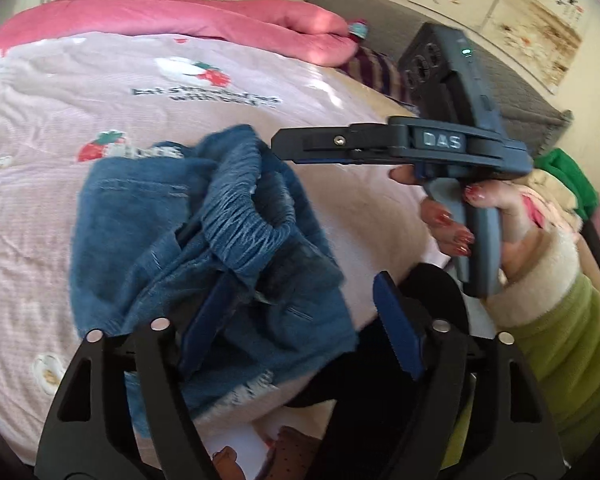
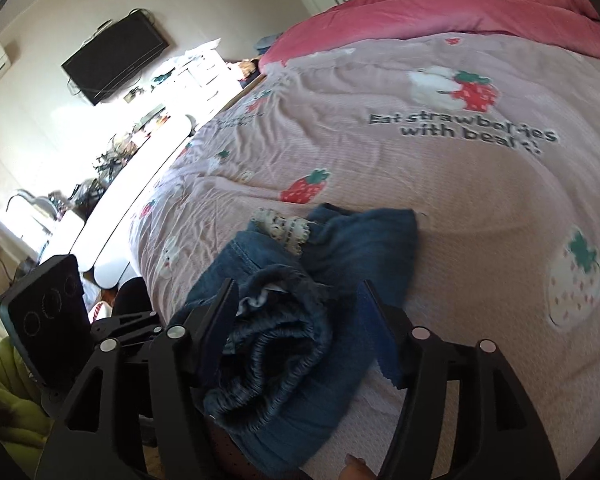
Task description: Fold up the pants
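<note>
Blue denim pants [image 1: 204, 248], bunched in a loose heap with the ribbed elastic waistband [image 1: 252, 232] arched up on top, frayed pale hem at the near edge. Heap sits on a pink quilted bedspread [image 1: 60, 200], fine-ribbed and printed with strawberries, white bears and dark lettering, near the bed's front edge.

Left gripper [image 1: 300, 328]: black frame, blue serrated pads, jaws spread wide. The left pad is buried in denim folds, the right pad is clear of the cloth. Nothing is pinched.

Right gripper [image 2: 304, 320]: same build, jaws also wide apart, straddling the waistband roll. Left finger touches the cloth; whether the right pad touches is unclear. In the left-wrist view it shows side-on, grey-blue body [image 1: 440, 144] with "DAS" label, held by a hand with red-painted nails [image 1: 488, 216] in a cream cuff and lime fleece sleeve.

A small cream lace-like patch [image 2: 284, 228] rests on the pants; detail blurred.

A rumpled, soft-looking pink duvet [image 2: 480, 4] lies at the bed's far side. Wall-mounted black TV [image 2: 114, 58], white counter [image 2: 140, 184] blown out by sunlight, clutter on it unreadable. Grey padded headboard [image 1: 512, 80] partly hidden behind the right gripper.
</note>
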A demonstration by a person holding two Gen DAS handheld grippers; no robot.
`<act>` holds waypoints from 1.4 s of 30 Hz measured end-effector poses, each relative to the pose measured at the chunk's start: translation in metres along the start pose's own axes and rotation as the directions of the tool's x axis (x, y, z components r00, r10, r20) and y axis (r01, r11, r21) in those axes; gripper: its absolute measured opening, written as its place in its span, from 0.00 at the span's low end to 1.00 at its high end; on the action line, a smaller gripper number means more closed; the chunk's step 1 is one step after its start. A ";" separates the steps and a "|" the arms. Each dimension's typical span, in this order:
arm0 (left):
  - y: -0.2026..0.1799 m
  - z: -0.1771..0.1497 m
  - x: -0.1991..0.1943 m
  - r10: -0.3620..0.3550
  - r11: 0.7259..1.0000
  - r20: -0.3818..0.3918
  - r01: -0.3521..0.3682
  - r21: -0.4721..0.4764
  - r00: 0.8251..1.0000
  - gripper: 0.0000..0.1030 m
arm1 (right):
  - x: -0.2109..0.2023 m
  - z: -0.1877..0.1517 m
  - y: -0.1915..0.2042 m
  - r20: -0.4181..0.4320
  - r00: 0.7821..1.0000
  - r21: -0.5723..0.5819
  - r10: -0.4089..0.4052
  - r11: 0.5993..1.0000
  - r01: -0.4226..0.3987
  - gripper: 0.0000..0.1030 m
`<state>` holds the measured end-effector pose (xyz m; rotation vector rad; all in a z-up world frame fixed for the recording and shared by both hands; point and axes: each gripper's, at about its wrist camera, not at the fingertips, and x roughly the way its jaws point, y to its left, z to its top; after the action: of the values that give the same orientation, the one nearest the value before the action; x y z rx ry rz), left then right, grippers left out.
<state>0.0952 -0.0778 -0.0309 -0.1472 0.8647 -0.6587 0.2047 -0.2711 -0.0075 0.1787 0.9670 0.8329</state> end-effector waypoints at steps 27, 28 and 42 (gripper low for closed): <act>0.096 0.078 0.012 0.122 0.983 -0.143 -0.140 -0.120 0.982 0.56 | 0.033 -0.041 0.132 -0.102 0.971 -0.541 -0.217 0.831 0.129 0.06; 0.096 0.077 0.019 0.129 0.983 -0.157 -0.147 -0.107 0.979 0.52 | 0.030 -0.044 0.130 -0.110 0.972 -0.538 -0.206 0.835 0.116 0.06; 0.095 0.074 0.045 0.185 0.980 -0.183 -0.195 -0.039 0.966 0.52 | -0.019 -0.084 0.147 -0.007 0.976 -0.589 -0.216 0.790 0.170 0.33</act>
<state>0.2169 -0.0387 -0.0478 -0.0554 1.0569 -0.4717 0.0527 -0.2017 0.0275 -0.4874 0.7377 0.9147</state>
